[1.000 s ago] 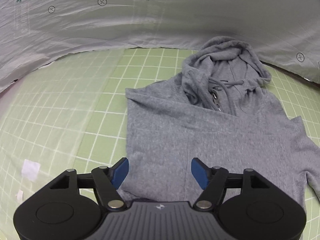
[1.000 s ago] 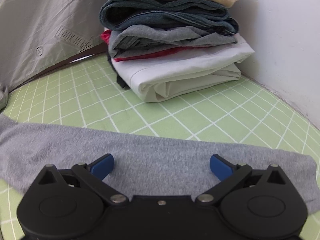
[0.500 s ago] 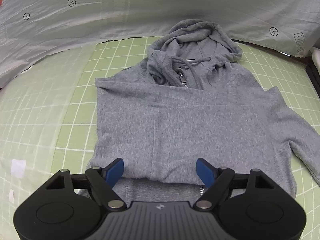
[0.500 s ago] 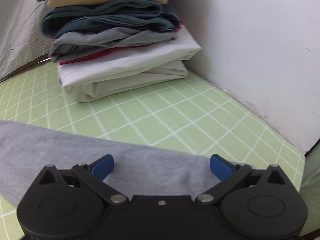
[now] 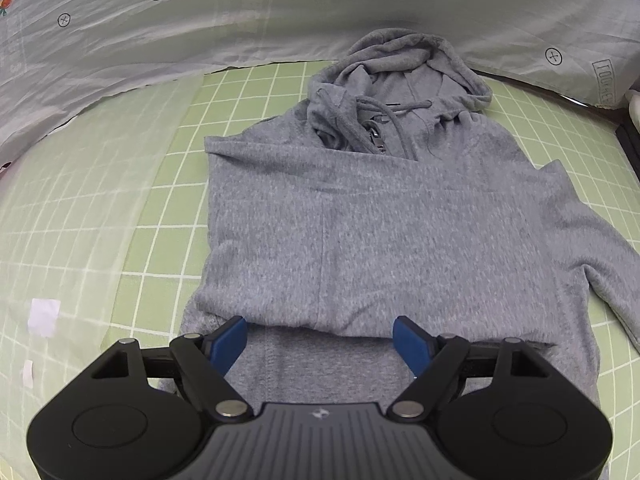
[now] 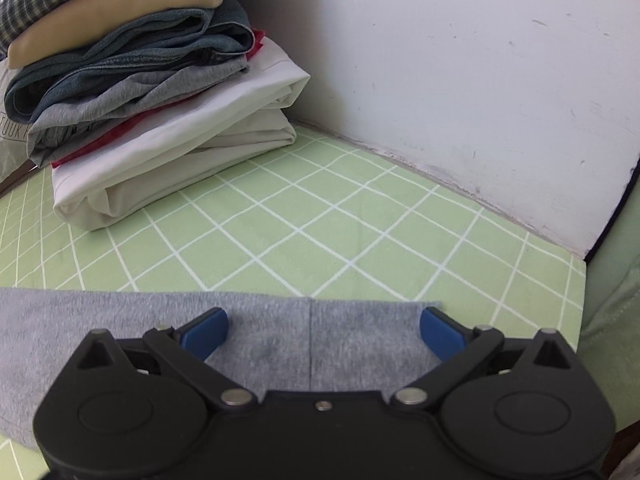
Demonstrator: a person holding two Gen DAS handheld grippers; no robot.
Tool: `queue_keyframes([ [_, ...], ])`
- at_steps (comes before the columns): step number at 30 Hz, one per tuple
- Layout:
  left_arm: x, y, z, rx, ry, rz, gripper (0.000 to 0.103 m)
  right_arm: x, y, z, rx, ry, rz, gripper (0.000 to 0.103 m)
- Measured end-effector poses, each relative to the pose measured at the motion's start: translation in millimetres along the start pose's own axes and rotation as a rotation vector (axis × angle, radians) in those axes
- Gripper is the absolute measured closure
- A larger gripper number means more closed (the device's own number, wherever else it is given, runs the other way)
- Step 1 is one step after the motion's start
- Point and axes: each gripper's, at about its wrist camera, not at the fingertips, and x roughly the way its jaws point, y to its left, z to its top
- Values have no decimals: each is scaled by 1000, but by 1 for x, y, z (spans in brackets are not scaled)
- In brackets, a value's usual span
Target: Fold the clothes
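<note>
A grey zip hoodie (image 5: 372, 232) lies flat on the green checked sheet (image 5: 120, 200), hood at the far end, one sleeve folded across its body and the other stretched out to the right. My left gripper (image 5: 320, 340) is open and empty, hovering over the hoodie's near hem. In the right wrist view the stretched sleeve's cuff end (image 6: 280, 336) lies under my right gripper (image 6: 324, 330), which is open and empty just above it.
A stack of folded clothes (image 6: 140, 92) stands at the back left of the right wrist view, against a white wall (image 6: 460, 80). A pale carrot-print cloth (image 5: 200, 20) lies behind the hoodie. The bed's edge (image 6: 588, 264) is at the right.
My left gripper has drawn back toward the hoodie's hem. My right gripper has slid right along the sleeve to its cuff end. Both stay open.
</note>
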Motion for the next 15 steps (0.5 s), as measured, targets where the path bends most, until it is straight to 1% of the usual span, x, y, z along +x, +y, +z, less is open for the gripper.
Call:
queue_keyframes([
  [3, -1, 0, 0, -3, -3, -3, 22, -1, 2, -1, 6, 1, -4, 0],
  [6, -1, 0, -1, -7, -5, -6, 22, -3, 6, -2, -8, -1, 16, 0],
  [8, -2, 0, -2, -12, -7, -9, 22, -4, 9, -1, -44, 18, 57, 0],
  [9, -2, 0, -2, -16, -7, -12, 22, -5, 11, 0, -69, 29, 83, 2],
  [10, -2, 1, -3, -20, -6, -15, 22, -7, 13, 0, -85, 31, 100, 9],
  [11, -2, 1, -3, -23, -5, -16, 22, -9, 15, 0, -95, 31, 111, 13],
  [13, 0, 2, -4, -29, -2, -18, 22, -12, 17, 1, -104, 30, 123, 25],
  [14, 0, 3, -5, -32, 0, -19, 22, -14, 18, 1, -103, 29, 123, 30],
  [15, 0, 4, -6, -36, 0, -20, 22, -16, 19, 1, -103, 27, 123, 44],
])
